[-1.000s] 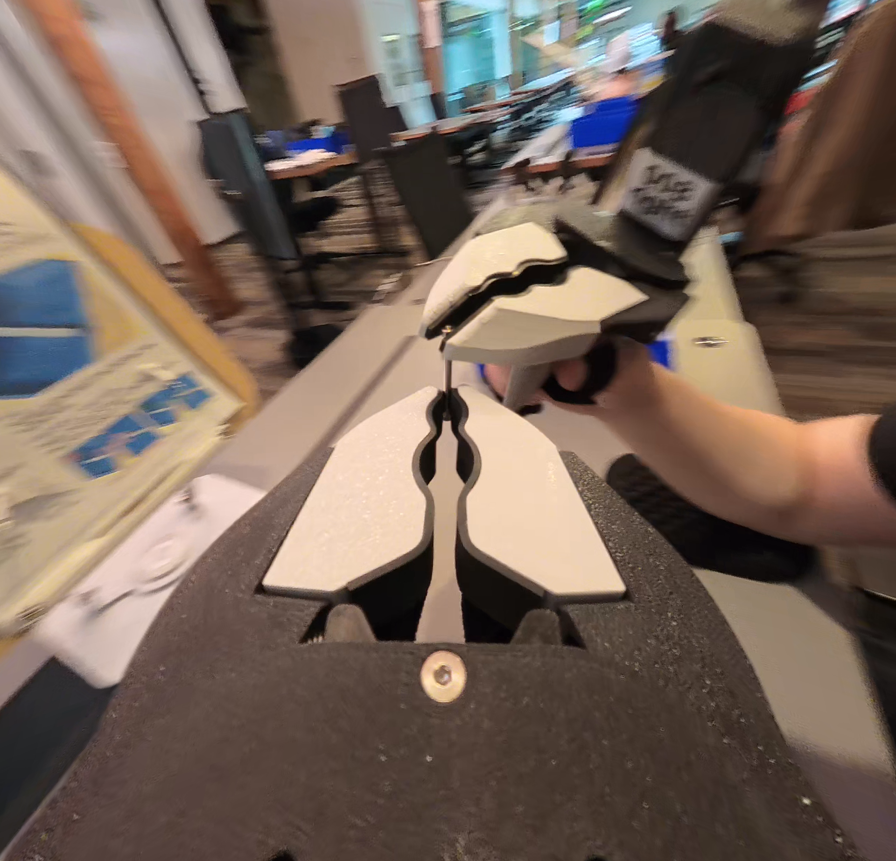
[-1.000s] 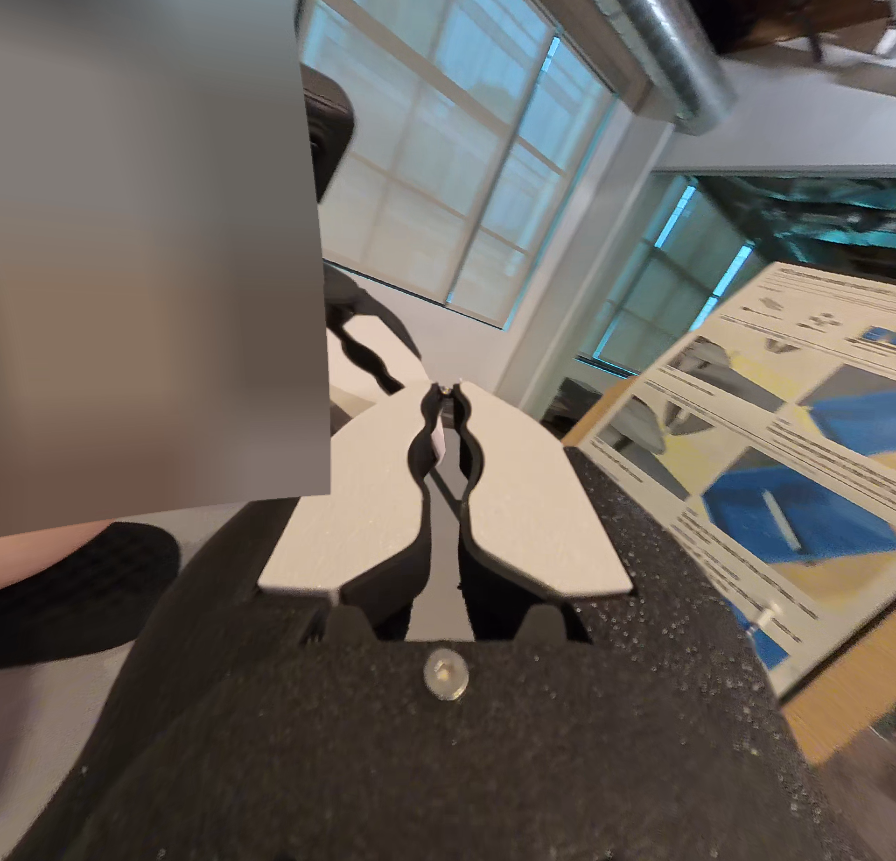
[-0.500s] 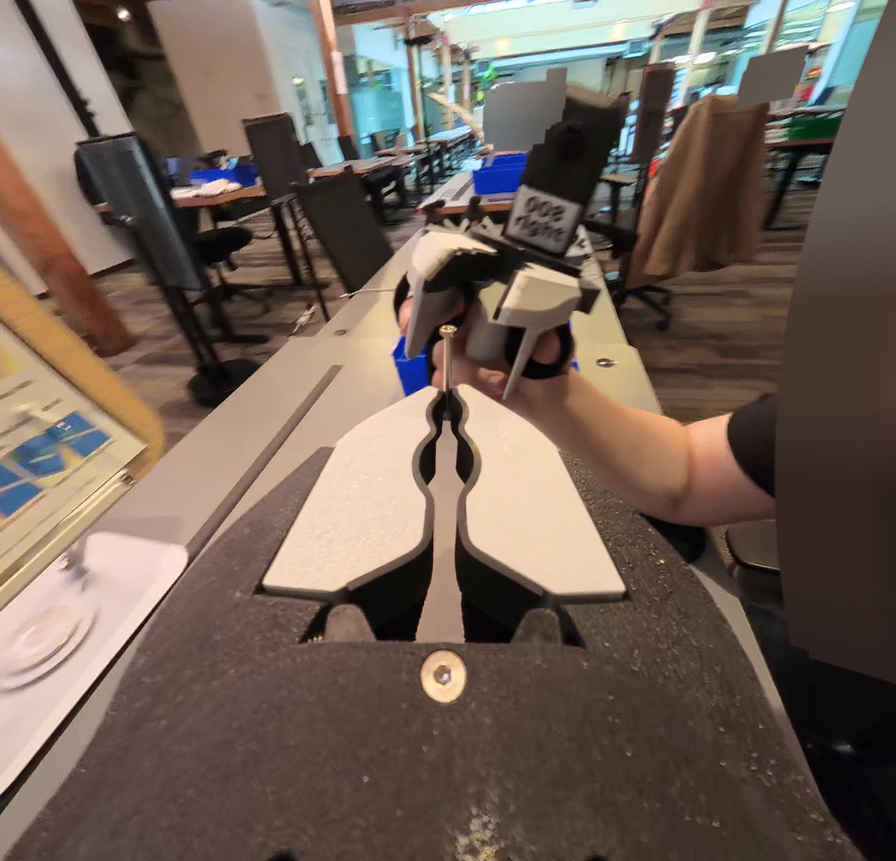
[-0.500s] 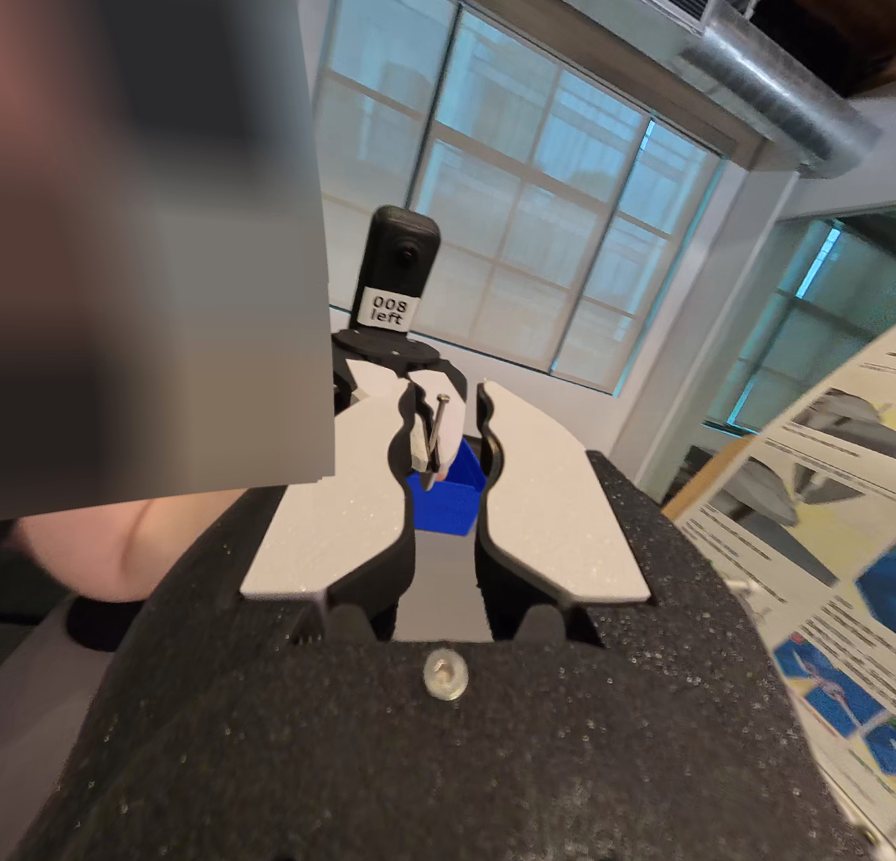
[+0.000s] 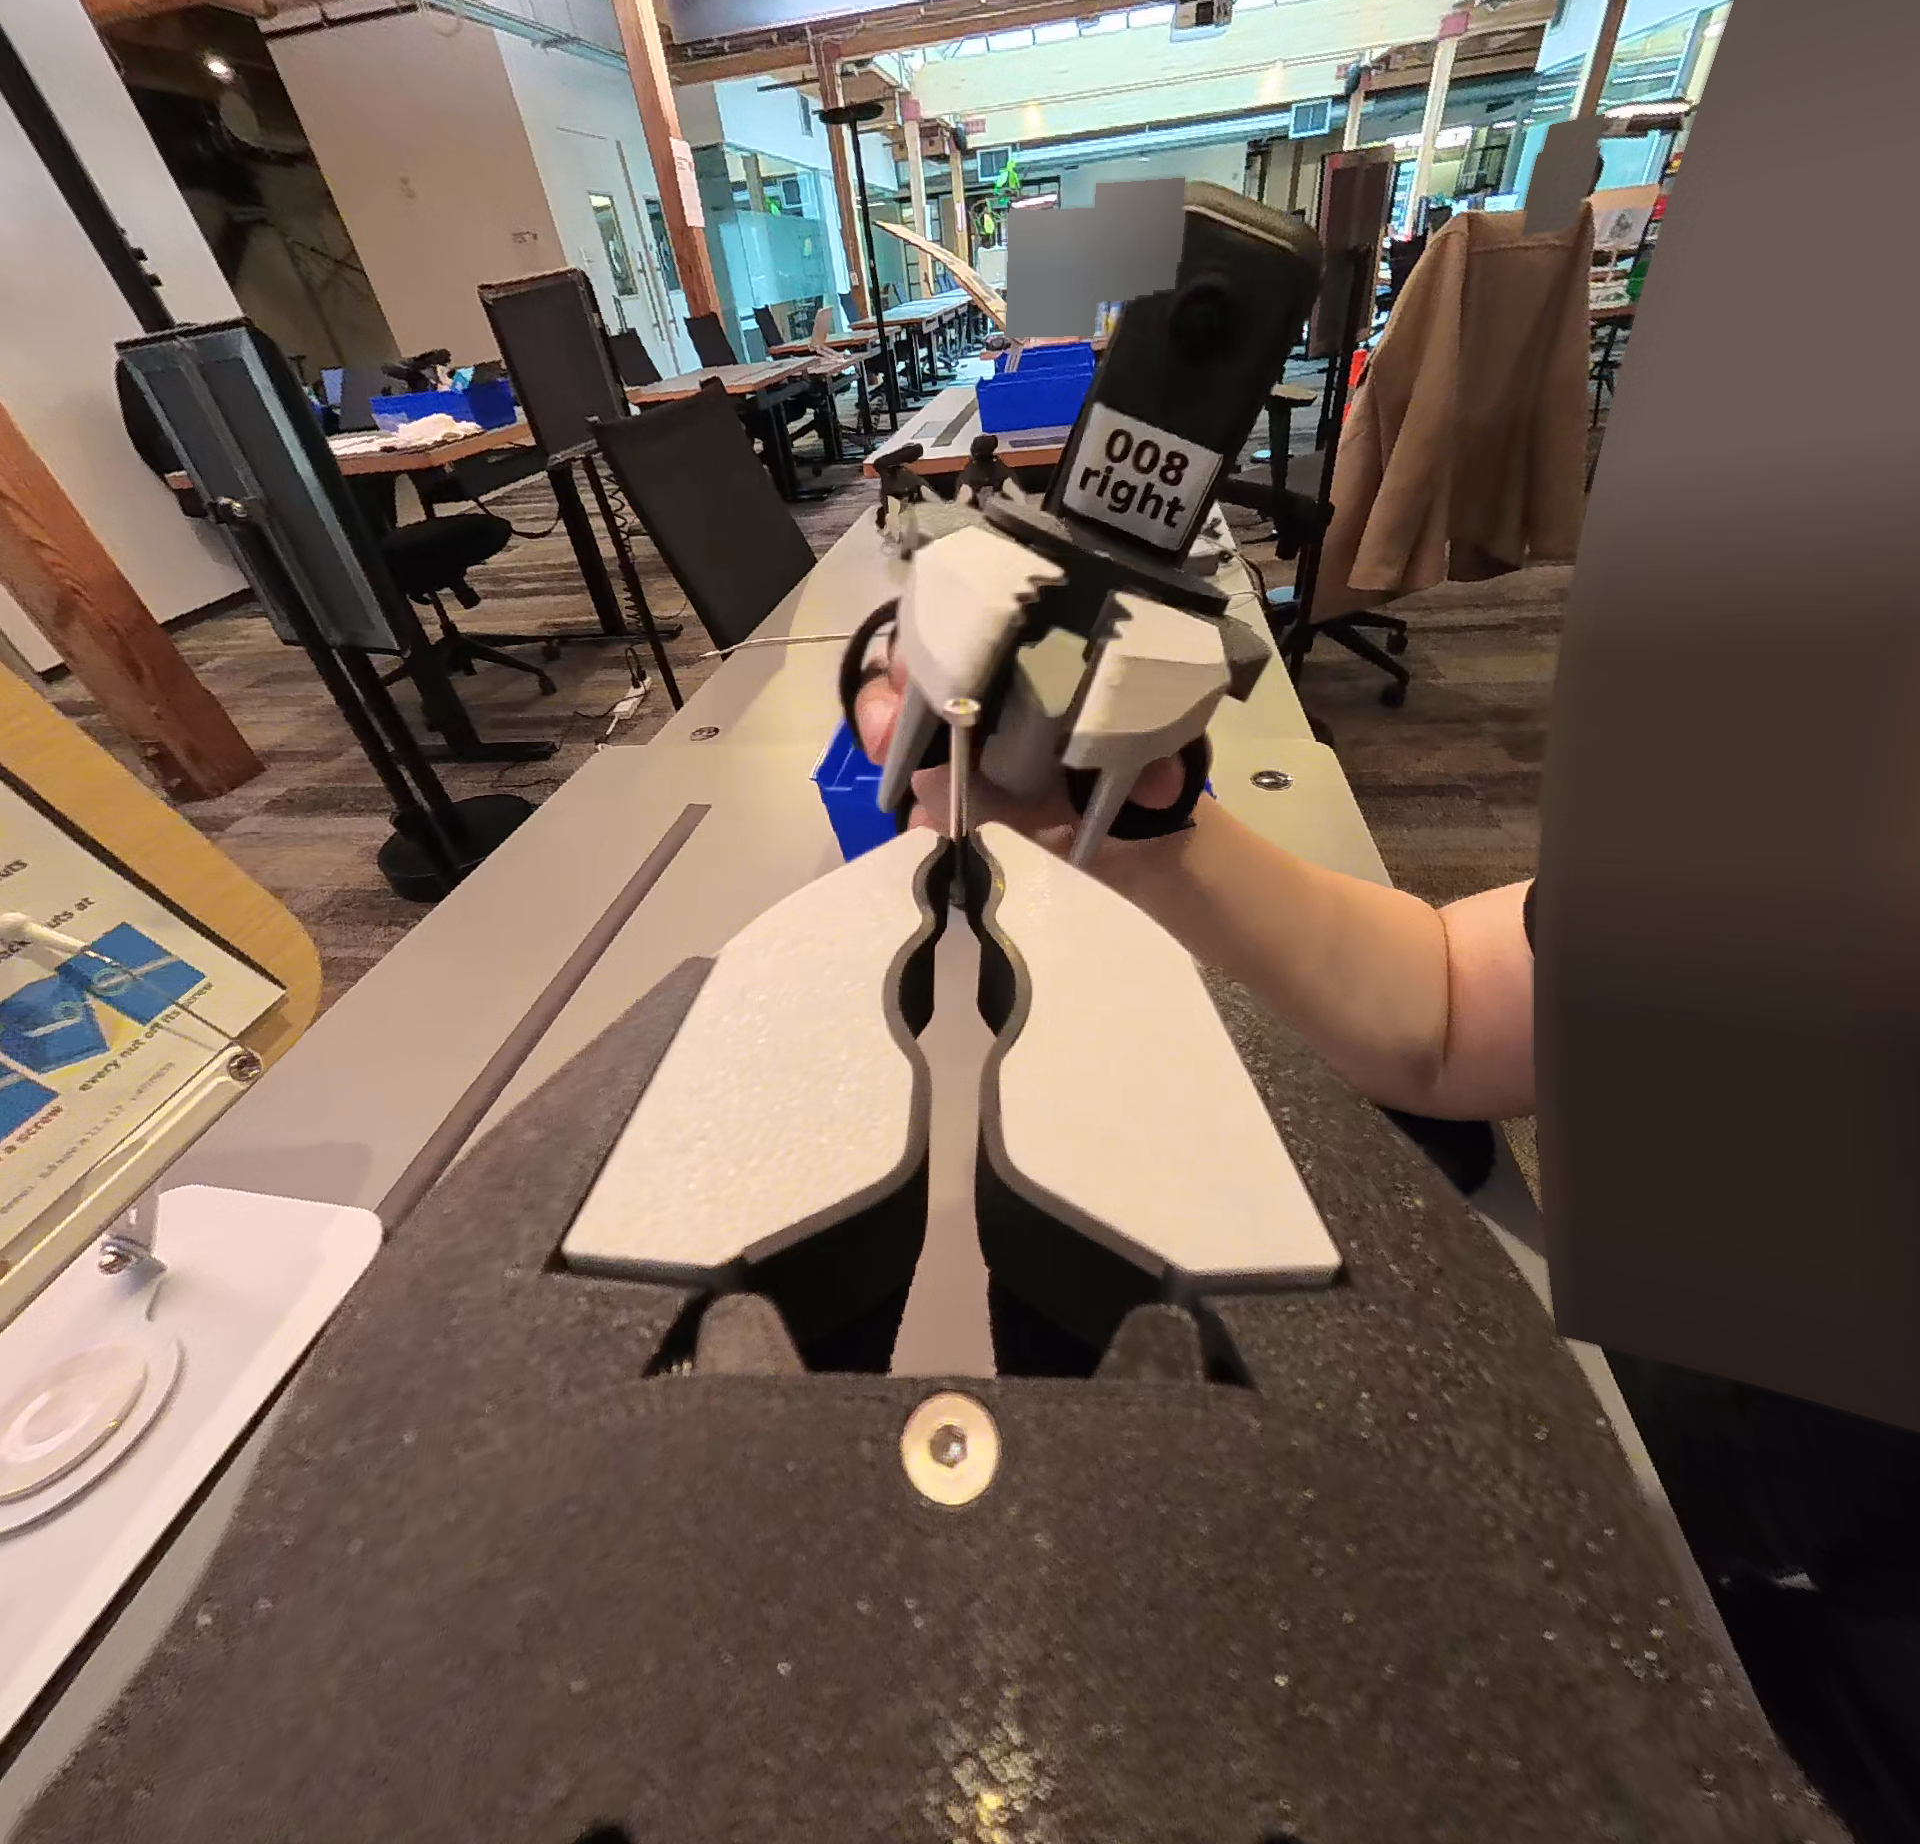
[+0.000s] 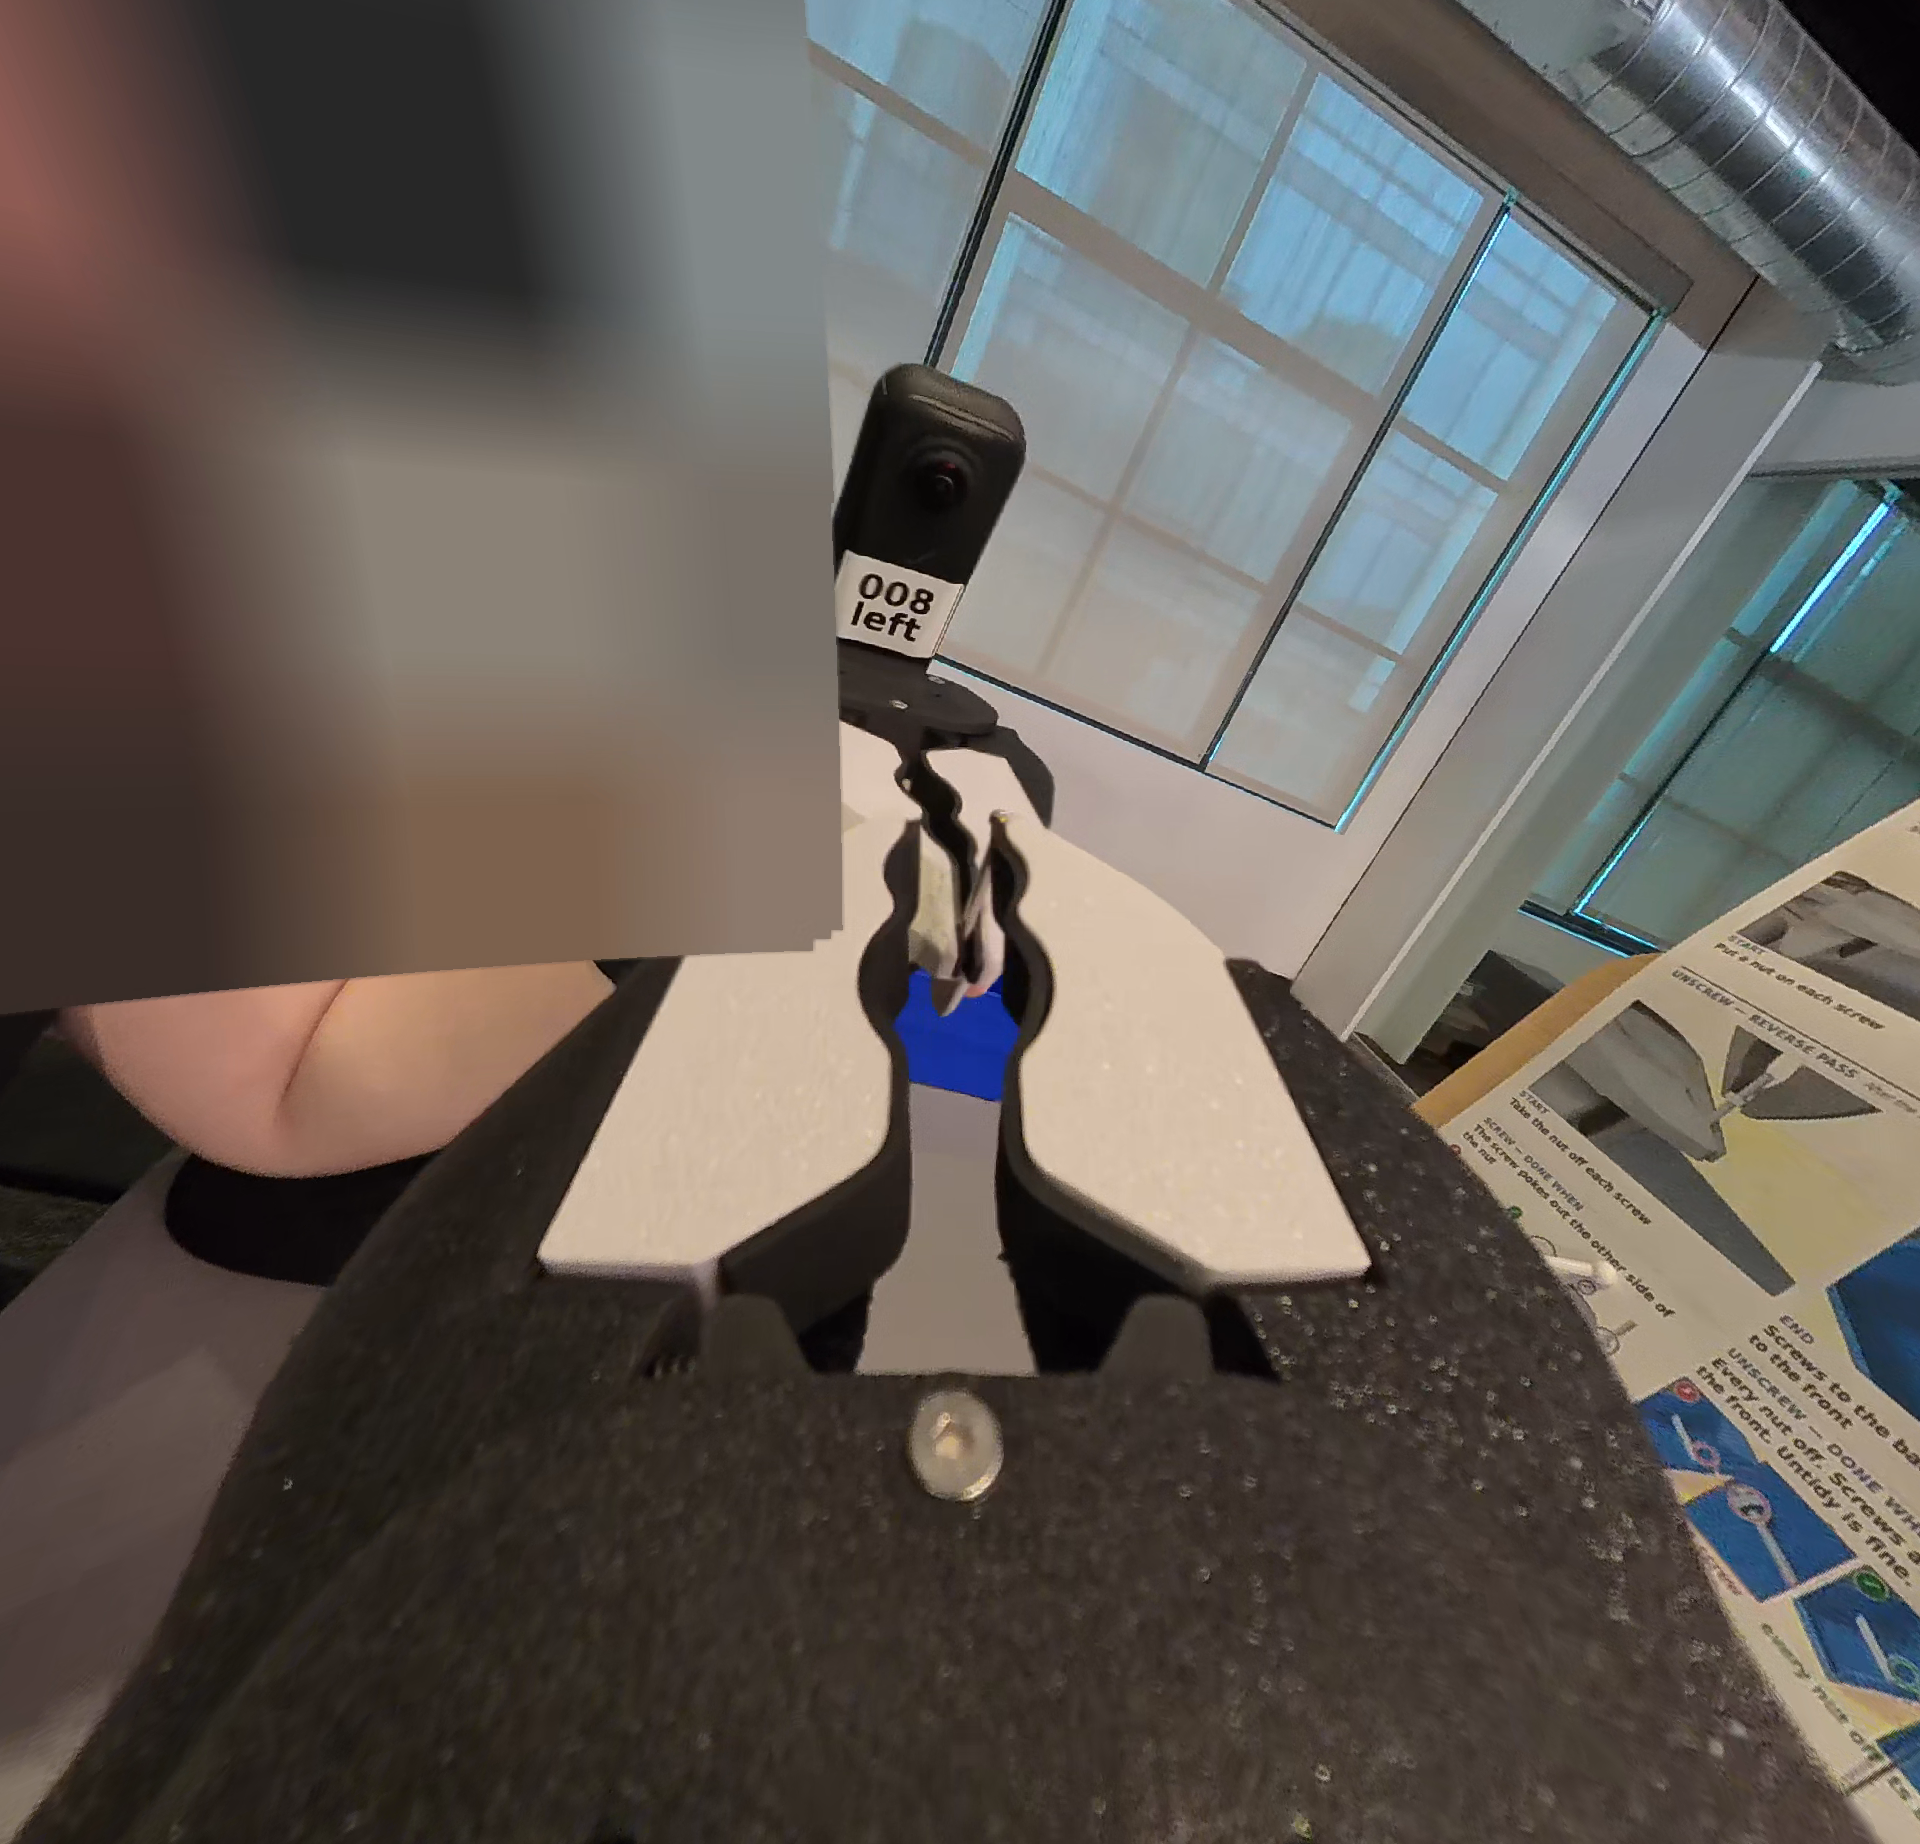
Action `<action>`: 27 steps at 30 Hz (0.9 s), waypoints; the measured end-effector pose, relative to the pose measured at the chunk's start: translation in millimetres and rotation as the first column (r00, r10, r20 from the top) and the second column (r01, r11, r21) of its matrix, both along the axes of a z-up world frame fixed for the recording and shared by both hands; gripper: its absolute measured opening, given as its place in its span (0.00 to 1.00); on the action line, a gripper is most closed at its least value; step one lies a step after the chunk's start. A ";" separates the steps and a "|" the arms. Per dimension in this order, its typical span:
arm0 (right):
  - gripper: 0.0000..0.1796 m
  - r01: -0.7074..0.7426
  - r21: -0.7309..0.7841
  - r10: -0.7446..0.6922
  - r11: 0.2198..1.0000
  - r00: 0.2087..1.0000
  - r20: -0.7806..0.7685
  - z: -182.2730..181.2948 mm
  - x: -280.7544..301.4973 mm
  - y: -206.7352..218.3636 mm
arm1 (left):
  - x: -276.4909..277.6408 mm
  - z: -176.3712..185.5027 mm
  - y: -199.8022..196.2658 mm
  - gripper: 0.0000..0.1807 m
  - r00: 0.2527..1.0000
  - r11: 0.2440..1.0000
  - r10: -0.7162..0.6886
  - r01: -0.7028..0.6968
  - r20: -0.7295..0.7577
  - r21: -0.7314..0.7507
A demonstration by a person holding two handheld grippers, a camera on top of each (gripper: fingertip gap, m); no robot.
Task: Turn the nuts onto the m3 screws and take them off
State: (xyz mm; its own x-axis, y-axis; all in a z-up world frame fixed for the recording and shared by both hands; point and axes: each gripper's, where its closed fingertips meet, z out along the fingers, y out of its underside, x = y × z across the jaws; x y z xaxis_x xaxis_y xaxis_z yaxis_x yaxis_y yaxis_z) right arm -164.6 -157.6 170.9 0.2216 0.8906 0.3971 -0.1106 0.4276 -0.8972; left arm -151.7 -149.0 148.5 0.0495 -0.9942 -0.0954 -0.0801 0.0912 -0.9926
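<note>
My left gripper (image 5: 961,852) is shut on the lower end of a thin metal screw (image 5: 963,776), which stands upright with its head on top. My right gripper (image 5: 987,823) is just behind the screw, held by a hand, with its jaws apart; the screw stands close to one finger (image 5: 914,724). In the right wrist view my right gripper (image 6: 958,838) is open, and the left gripper and the screw (image 6: 998,816) show through the gap. I cannot make out a nut.
A blue bin (image 5: 847,807) stands on the grey table (image 5: 623,859) behind the grippers; it also shows in the right wrist view (image 6: 956,1051). An instruction board (image 5: 104,1015) on a white base (image 5: 208,1295) stands at the left, also visible in the right wrist view (image 6: 1714,1223). Office chairs and desks are beyond. My left and right fingertips are right by each other.
The right gripper, shut at the screw's top a second ago, has opened and let go. It now faces the left gripper, with the screw beside one finger. The left gripper keeps its hold.
</note>
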 end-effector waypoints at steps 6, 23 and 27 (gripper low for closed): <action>0.09 0.043 0.010 -0.042 0.999 0.999 -0.023 3.2 0.8 4.4 | 0.5 0.4 -2.8 0.01 1.000 1.000 -0.030 0.030 0.005 -0.007; 0.08 0.045 0.034 -0.045 0.998 0.999 0.007 -0.4 -0.9 2.9 | -0.1 -3.0 5.4 0.01 1.000 1.000 0.003 -0.003 0.001 -0.012; 0.08 0.066 0.019 -0.065 0.998 0.997 -0.029 4.6 3.6 7.0 | -1.5 -1.6 2.0 0.01 1.000 0.999 -0.026 0.027 0.010 -0.028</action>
State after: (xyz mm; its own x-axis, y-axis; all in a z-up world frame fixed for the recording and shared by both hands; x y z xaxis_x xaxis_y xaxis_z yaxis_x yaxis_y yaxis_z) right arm -161.0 -150.6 175.5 0.2905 0.8659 0.4072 -0.1067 0.4522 -0.8855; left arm -153.1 -147.0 146.9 0.0239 -0.9975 -0.0672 -0.0688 0.0654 -0.9955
